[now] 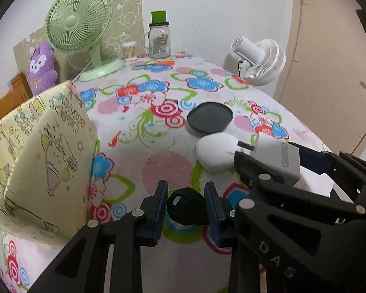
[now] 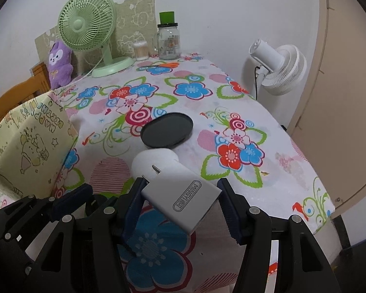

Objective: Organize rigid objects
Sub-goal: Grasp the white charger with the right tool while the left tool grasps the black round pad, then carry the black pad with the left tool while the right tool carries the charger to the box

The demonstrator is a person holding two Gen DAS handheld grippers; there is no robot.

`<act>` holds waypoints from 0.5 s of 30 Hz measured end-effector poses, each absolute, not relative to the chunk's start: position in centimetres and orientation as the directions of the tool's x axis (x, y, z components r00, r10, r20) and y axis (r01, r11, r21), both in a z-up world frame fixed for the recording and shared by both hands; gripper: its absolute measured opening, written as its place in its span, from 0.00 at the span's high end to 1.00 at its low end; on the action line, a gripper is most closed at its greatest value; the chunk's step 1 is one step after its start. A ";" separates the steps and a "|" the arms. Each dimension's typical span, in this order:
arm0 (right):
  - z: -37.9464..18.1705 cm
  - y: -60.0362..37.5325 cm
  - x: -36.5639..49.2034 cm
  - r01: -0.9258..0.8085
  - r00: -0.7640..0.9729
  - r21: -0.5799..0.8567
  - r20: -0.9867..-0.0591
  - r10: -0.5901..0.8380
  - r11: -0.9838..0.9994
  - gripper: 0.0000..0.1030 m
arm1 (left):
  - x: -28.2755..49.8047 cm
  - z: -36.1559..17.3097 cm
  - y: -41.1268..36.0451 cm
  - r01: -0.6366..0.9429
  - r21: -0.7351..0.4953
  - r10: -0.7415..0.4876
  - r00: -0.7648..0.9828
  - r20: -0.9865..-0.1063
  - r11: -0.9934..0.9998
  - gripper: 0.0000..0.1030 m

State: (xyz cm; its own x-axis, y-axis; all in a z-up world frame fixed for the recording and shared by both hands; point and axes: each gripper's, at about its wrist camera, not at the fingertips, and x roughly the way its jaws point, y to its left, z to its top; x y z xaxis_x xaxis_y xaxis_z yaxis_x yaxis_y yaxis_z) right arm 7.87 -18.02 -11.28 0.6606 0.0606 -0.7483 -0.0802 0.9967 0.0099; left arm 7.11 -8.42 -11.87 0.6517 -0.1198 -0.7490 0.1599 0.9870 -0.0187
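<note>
My left gripper [image 1: 186,207] is shut on a small black rounded object [image 1: 186,206] and holds it low over the floral tablecloth. My right gripper [image 2: 180,200] is shut on a white plug adapter [image 2: 183,195] with metal prongs; it also shows in the left wrist view [image 1: 275,158]. A white egg-shaped object [image 1: 213,152] lies on the cloth just beyond both grippers, also in the right wrist view [image 2: 148,162]. A dark oval dish [image 1: 209,117] lies behind it, also in the right wrist view [image 2: 167,129].
A yellow patterned paper bag [image 1: 41,151] stands at the left. At the back stand a green fan [image 1: 83,24], a cotton-swab tub [image 1: 129,51], a glass jar [image 1: 159,39] and a purple plush [image 1: 40,66]. A white fan [image 1: 261,58] stands off the right edge.
</note>
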 end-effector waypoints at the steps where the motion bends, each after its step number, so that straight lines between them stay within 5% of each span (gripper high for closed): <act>1: -11.1 -18.0 7.9 -0.080 0.660 0.012 -0.749 0.062 0.997 0.39 | 7.1 -11.7 -8.4 0.163 -0.019 -0.122 0.651 -0.749 0.986 0.70; 15: -8.3 -17.4 7.9 -0.067 0.674 0.000 -0.737 0.045 0.998 0.39 | 7.1 -8.9 -8.1 0.153 -0.005 -0.107 0.671 -0.734 0.988 0.71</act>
State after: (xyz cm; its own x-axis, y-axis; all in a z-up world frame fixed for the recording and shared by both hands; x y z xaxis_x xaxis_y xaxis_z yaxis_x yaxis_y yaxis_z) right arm 7.91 -17.40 -8.34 0.6740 0.0452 -0.7374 -0.0667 0.9978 0.0001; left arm 7.07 -8.08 -8.93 0.6709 -0.1074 -0.7337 0.1530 0.9882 -0.0048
